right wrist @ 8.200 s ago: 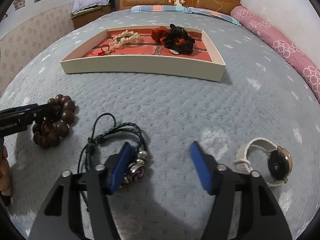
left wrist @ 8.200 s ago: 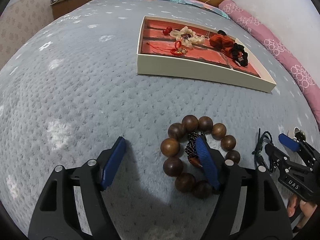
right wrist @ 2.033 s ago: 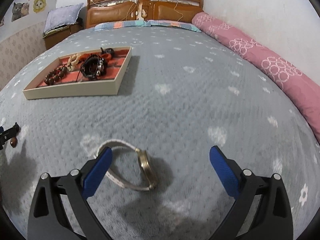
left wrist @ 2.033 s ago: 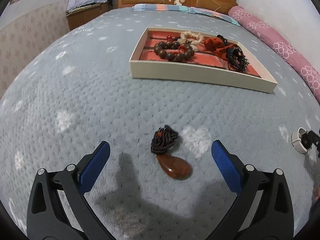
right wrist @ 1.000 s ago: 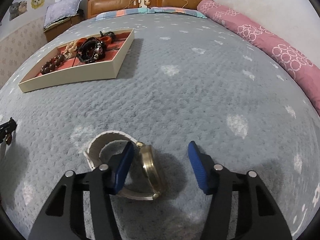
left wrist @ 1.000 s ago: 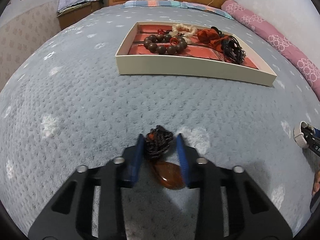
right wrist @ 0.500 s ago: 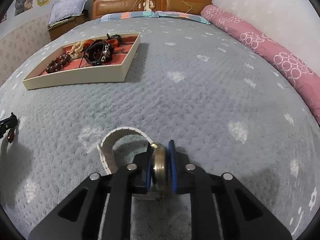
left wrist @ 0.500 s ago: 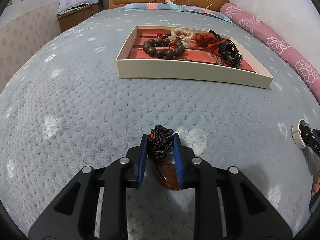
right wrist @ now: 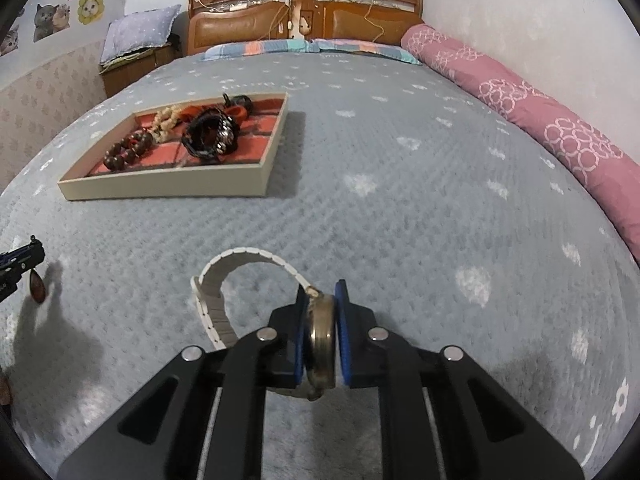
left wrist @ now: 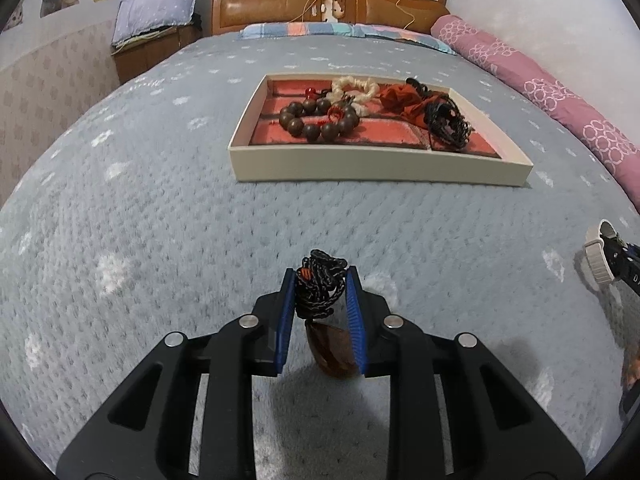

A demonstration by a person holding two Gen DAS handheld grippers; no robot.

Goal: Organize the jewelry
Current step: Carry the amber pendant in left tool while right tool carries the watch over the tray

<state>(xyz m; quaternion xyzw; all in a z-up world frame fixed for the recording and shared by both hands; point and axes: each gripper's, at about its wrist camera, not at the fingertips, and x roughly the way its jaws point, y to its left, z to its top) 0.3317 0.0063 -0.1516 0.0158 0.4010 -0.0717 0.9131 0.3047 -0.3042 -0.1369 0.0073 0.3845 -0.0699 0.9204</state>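
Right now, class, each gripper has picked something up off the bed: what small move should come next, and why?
Probably carry both toward the tray. The left gripper is shut on the pendant's cord, the right gripper on the watch, and the tray, already holding other jewelry, lies farther up the bed.

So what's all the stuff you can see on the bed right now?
Amber teardrop pendant on black braided cord: one, brown and black, cord clamped in the left jaws.
White-strapped gold watch: one, gold case gripped on edge in the right jaws.
Cream tray with red lining: one, mid-bed.
Dark wooden bead bracelet: one, brown, tray's left part.
Cream bead bracelet: one, tray's back.
Black cord bracelet: one, tray's right part.
Orange-red fabric piece: one, tray's back right.
Grey blanket: one, white flowers.
Pink bolster: one, by the wall.
Left gripper: shut.
Right gripper: shut.
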